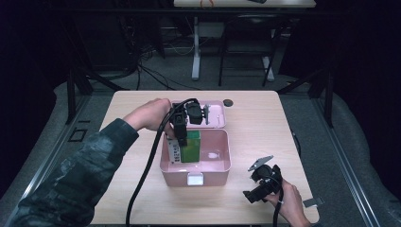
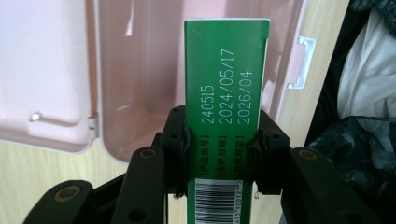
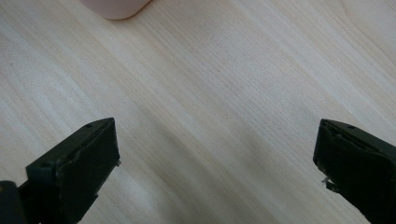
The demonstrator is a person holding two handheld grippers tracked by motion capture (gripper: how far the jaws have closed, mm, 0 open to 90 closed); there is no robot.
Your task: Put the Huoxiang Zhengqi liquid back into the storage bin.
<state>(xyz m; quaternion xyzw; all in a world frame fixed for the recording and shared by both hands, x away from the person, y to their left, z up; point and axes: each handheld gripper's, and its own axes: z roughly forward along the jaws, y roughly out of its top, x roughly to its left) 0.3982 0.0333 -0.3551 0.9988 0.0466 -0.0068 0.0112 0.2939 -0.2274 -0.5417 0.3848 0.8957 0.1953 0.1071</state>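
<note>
Left gripper (image 1: pixel 181 137) clamped on a green carton (image 1: pixel 189 147), pads (image 2: pixel 180 140) pressing its two narrow sides near the barcoded end. Carton upright, lower part inside the pink box (image 1: pixel 222 165), against the box's left wall. White printed dates and a batch number visible along the carton's green face (image 2: pixel 226 88) in the left gripper view, the carton's far end pointing down into the pink box (image 2: pixel 140 70). Box open, lid (image 1: pixel 217 116) laid flat behind it toward the table's far edge, white latch (image 1: pixel 195 179) on the wall facing the near edge. Box set about midway across the table (image 1: pixel 255 118), slightly toward the left. Small dark round object (image 1: pixel 228 102) lying near the far edge, just right of the lid.

Right gripper (image 1: pixel 259 188) held low near the table's near right corner, well apart from the box, jaws spread wide with nothing between them. Bare light wood (image 3: pixel 219 107) between the two black jaws in the right gripper view, one rounded pink corner of the box (image 3: pixel 116 7) at the top. Small grey piece (image 1: pixel 312 202) lying by the near right corner, just beyond the right hand (image 1: pixel 291 205). Camouflage-patterned sleeve (image 1: pixel 71 179) along the left forearm, black cable (image 1: pixel 146 175) trailing from the left gripper toward the near edge.
</note>
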